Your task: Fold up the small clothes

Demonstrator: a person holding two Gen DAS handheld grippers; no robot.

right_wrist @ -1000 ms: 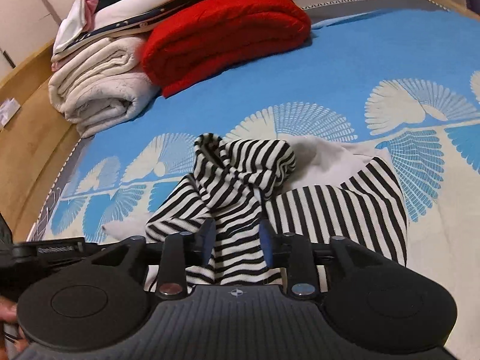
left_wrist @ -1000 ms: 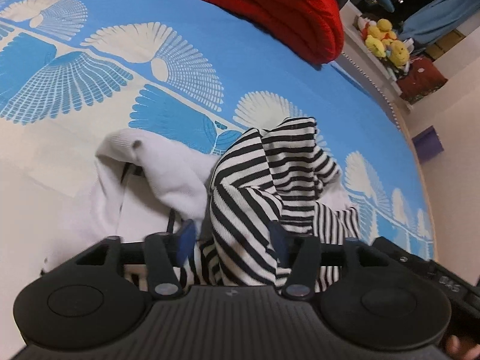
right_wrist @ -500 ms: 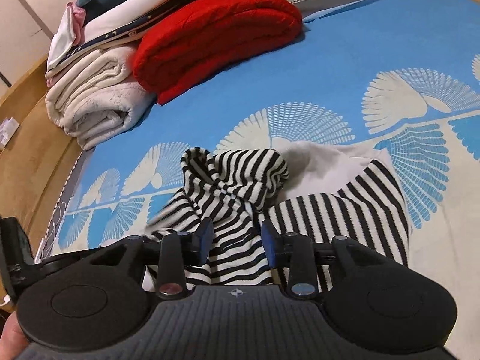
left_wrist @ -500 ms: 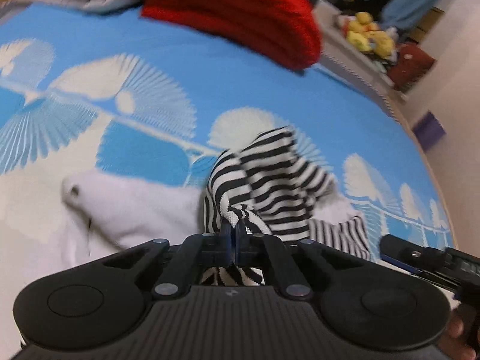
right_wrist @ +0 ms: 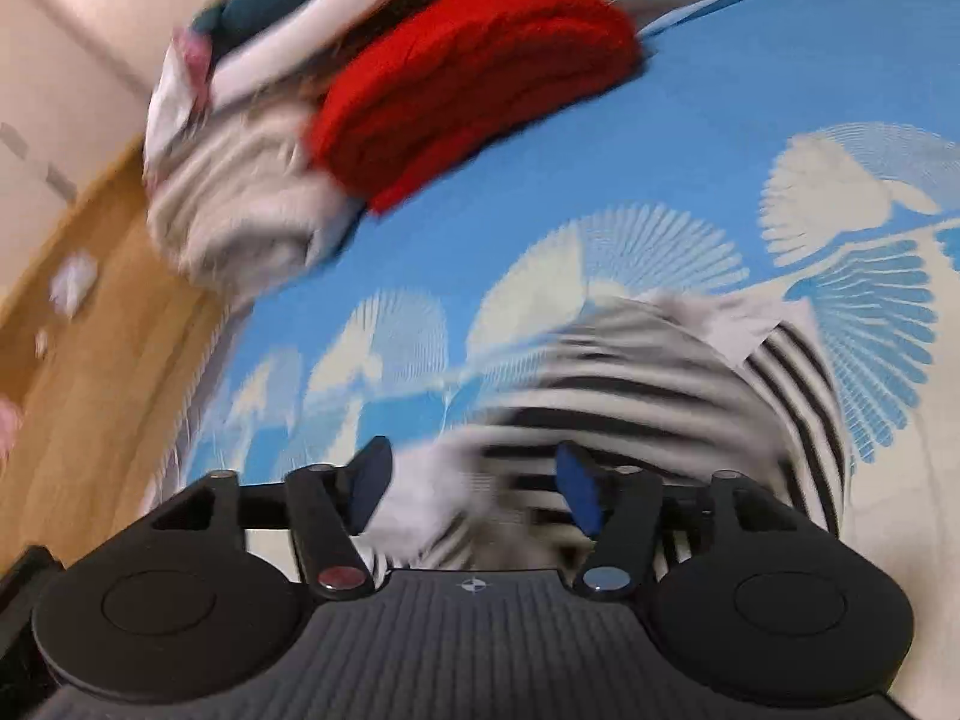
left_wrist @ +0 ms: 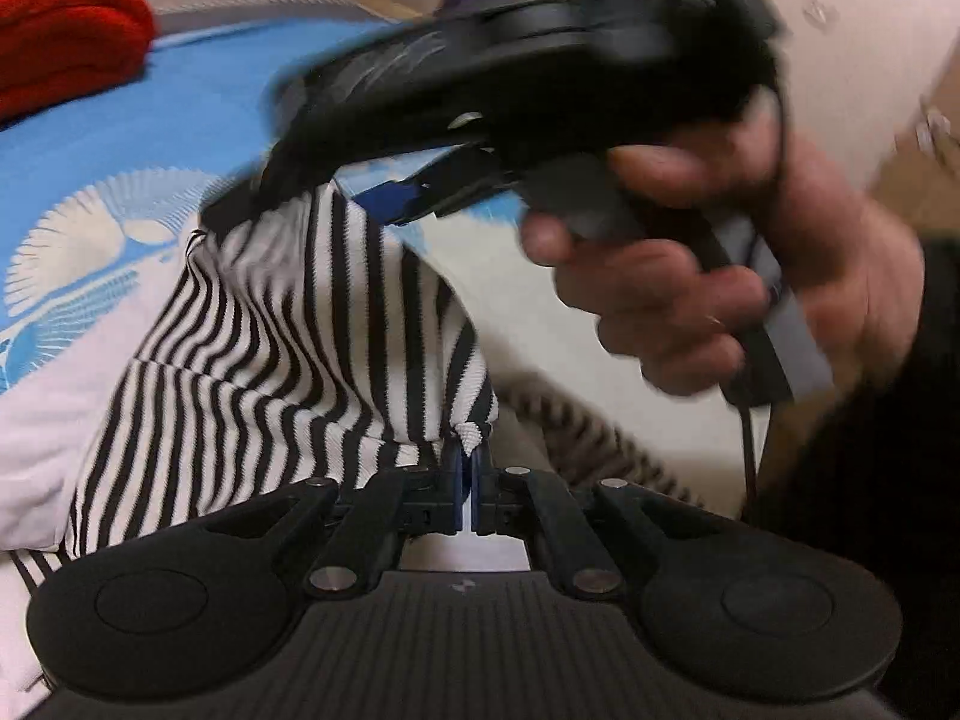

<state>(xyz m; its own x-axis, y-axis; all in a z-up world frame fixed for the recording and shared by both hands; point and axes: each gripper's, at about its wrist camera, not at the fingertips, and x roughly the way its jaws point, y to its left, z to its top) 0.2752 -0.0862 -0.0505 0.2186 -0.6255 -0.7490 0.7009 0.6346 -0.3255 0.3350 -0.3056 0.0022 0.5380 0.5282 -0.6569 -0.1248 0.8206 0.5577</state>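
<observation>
In the left wrist view, the left gripper (left_wrist: 467, 468) is closed tight, its blue pads pinching a hem of the striped garment (left_wrist: 282, 360), which rises from the bed in a taut tent. The cloth's far peak sits right under the right gripper (left_wrist: 408, 204), whose black body fills the upper middle of the view, tilted downward. A hand (left_wrist: 720, 276) wraps its handle, fingers curled round the grip, with a dark sleeve (left_wrist: 900, 450) behind it. The two tools are close together, with only the lifted cloth between them.

In the right wrist view, the right gripper's jaws are opening; the blurred striped cloth lies between and just beyond the pads, and neither pad presses on it. The garment spreads to the right of the tool, a white piece (right_wrist: 744, 324) showing at its far edge.

Beyond the garment, the blue sheet (right_wrist: 690, 138) with pale fan shapes lies bare, giving wide room ahead and to the right. On the left, the bed ends at a wooden edge (right_wrist: 90, 360), close to the tool's left side. At the far end, a folded red blanket (right_wrist: 474, 84) and a pile of pale linens (right_wrist: 234, 204) beside it close off that end of the bed.
</observation>
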